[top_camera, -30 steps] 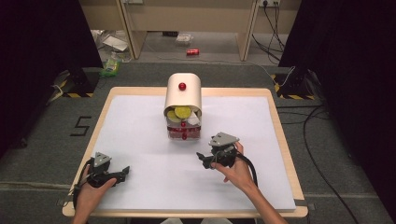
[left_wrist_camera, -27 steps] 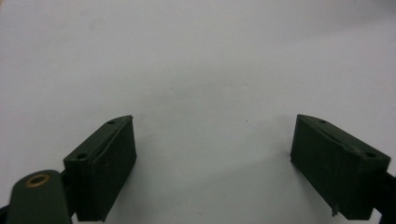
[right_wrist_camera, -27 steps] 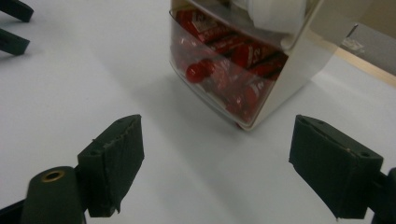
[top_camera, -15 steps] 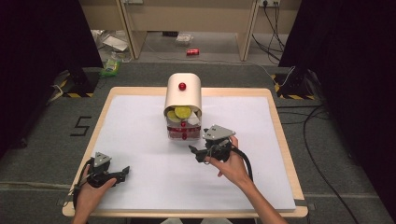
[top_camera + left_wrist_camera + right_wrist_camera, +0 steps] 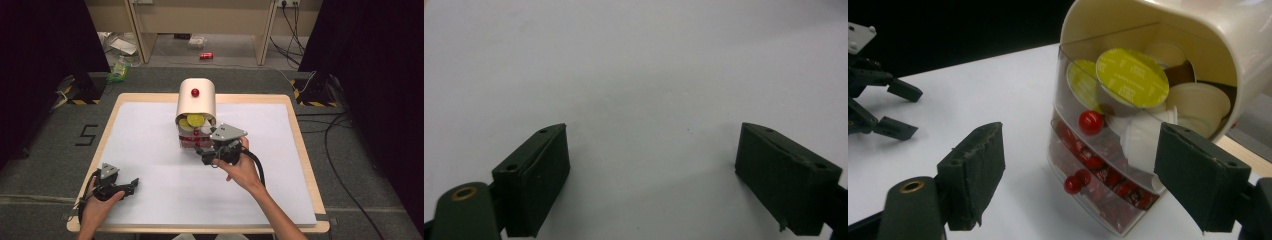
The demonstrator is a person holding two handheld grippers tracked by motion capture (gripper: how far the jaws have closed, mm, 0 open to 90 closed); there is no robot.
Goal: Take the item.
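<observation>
Left gripper (image 5: 131, 185) sits at the near left corner of the white sheet (image 5: 150, 150), held by the left hand (image 5: 95, 205), low over the surface. Jaws wide apart in the left gripper view, nothing between them but bare white sheet.

Right gripper (image 5: 204, 151) is further in, just right of centre, held by the right hand (image 5: 240, 167), grey plate on top. Jaws spread wide and empty in the right gripper view, pointed at the front of the capsule dispenser (image 5: 196, 100). In the high view its tips sit just beside the dispenser's near lower edge; contact can't be confirmed.

Dispenser stands at the middle of the table (image 5: 300, 150), toward the far side: cream rounded shell with a red knob (image 5: 195, 92) on top. Open upper bay holds yellow-lidded capsules (image 5: 1132, 77) and white cups (image 5: 1198, 102). Below it, two clear drawers (image 5: 1098, 175) with red ball knobs (image 5: 1090, 121), stacked, filled with red items.

Beyond the table: grey floor, a red can (image 5: 206, 55), some clutter at far left, cables at right.
</observation>
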